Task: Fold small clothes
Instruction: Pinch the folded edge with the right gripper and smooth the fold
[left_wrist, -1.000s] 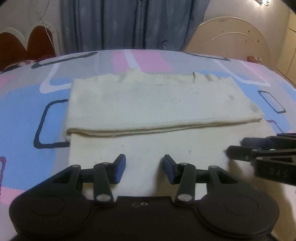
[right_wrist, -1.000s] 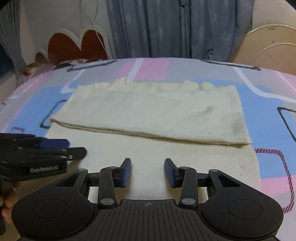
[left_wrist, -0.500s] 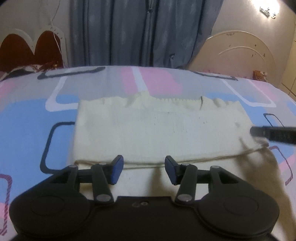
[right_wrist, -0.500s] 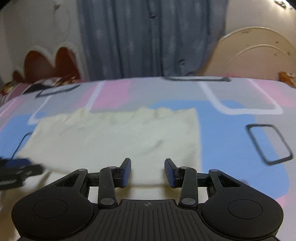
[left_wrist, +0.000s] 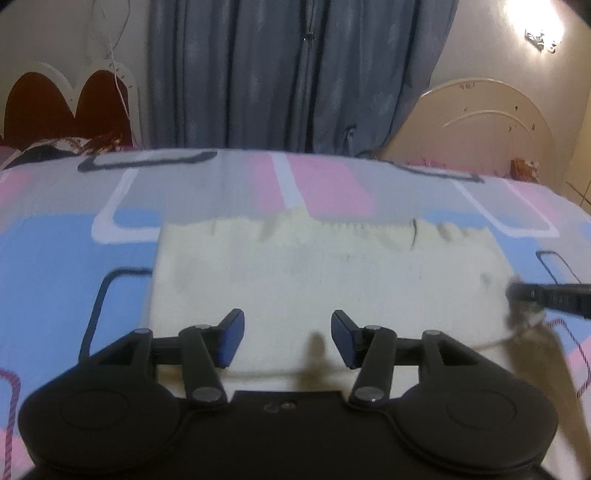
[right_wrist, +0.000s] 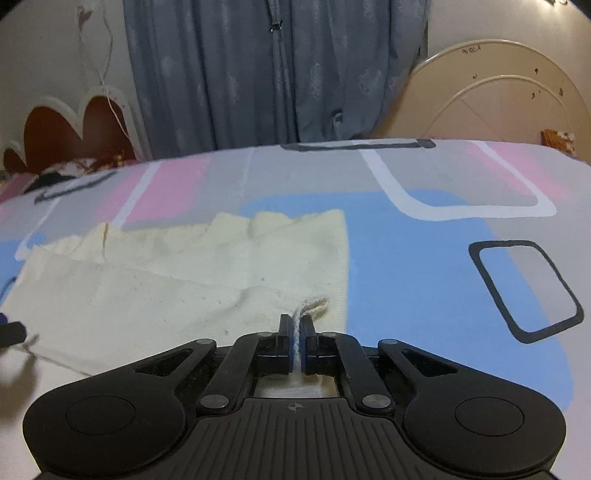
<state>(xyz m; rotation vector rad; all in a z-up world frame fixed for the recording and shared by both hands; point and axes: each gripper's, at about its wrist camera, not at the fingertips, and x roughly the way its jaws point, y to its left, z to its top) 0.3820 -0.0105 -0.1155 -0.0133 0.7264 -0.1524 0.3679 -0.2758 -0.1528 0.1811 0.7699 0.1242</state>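
A cream knitted garment lies folded lengthwise on the patterned bedspread. My left gripper is open and empty, hovering over the garment's near folded edge. My right gripper is shut on the garment's right-hand corner and pinches a small bunch of cream fabric between its pads. The garment spreads to the left of it in the right wrist view. The right gripper also shows in the left wrist view at the garment's right edge. The left gripper's tip shows at the far left of the right wrist view.
The bedspread has pink, blue and grey blocks with dark outlines. A grey-blue curtain hangs behind the bed. A cream headboard stands at the back right, a red and white one at the back left.
My right gripper has moved to the garment's right corner and shut on it. My left gripper has drawn back and up while staying open.
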